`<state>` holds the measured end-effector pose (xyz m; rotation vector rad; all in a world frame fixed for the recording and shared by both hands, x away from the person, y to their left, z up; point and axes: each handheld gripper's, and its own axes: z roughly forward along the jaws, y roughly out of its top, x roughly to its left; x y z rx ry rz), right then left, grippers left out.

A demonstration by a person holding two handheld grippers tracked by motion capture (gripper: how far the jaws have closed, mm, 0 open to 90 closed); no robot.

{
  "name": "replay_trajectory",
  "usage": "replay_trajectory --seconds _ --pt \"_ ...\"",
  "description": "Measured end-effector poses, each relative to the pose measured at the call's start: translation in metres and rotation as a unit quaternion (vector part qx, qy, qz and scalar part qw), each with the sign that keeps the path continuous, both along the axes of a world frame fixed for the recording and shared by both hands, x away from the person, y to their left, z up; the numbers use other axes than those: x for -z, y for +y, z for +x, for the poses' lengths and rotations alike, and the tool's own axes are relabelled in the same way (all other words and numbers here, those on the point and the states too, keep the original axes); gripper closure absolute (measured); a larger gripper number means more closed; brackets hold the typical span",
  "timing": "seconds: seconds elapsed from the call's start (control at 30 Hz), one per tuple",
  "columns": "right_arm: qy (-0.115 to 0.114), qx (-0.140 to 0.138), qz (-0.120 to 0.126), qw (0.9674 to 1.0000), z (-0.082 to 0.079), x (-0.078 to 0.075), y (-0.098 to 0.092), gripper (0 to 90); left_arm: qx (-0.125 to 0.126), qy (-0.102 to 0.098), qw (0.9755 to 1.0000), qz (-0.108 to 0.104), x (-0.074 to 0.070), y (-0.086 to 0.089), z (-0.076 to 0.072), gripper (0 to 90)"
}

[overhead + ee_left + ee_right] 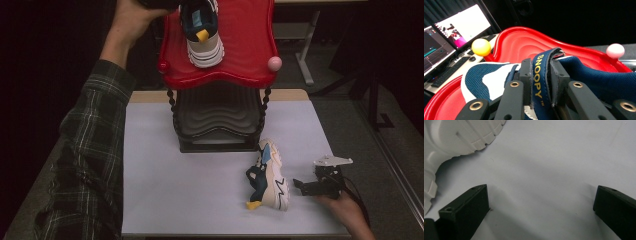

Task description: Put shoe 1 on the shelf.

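A: Where is the navy-and-white sneaker with the yellow heel tab?
B: On the glossy red wavy top tray of the rack, at twelve o'clock. The left hand-held gripper pinches its navy "SNOOPY" tongue strap.

A: And the right hand-held gripper?
B: Spread wide, low over the pale grey surface at four o'clock, just beside the matching second sneaker lying on its side.

The worktop is lit from above, while the surroundings are left dark. Glare is seen on the red shelf and the monitor. Soft shadows are cast beneath the shoe; fine detail is softened.
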<state>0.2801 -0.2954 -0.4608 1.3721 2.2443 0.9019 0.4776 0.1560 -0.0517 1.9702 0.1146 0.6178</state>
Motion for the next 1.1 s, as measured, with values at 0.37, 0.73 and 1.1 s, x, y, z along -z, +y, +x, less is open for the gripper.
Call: replay_trajectory --seconds 0.37,0.73,1.1 --pt "-0.001 0.000 -0.001 1.0000 0.000 0.000 0.000 0.0 -0.014 0.042 0.9988 -0.020 0.007 -0.008 0.004 47.1" --pt "-0.001 0.000 0.000 1.0000 0.000 0.000 0.000 0.0 -0.004 0.081 0.9963 -0.027 0.011 -0.006 0.003 22.4" --pt "0.000 0.000 -0.001 1.0000 0.000 0.000 0.000 0.0 0.035 0.093 0.9943 -0.038 0.013 -0.002 -0.006 36.5"
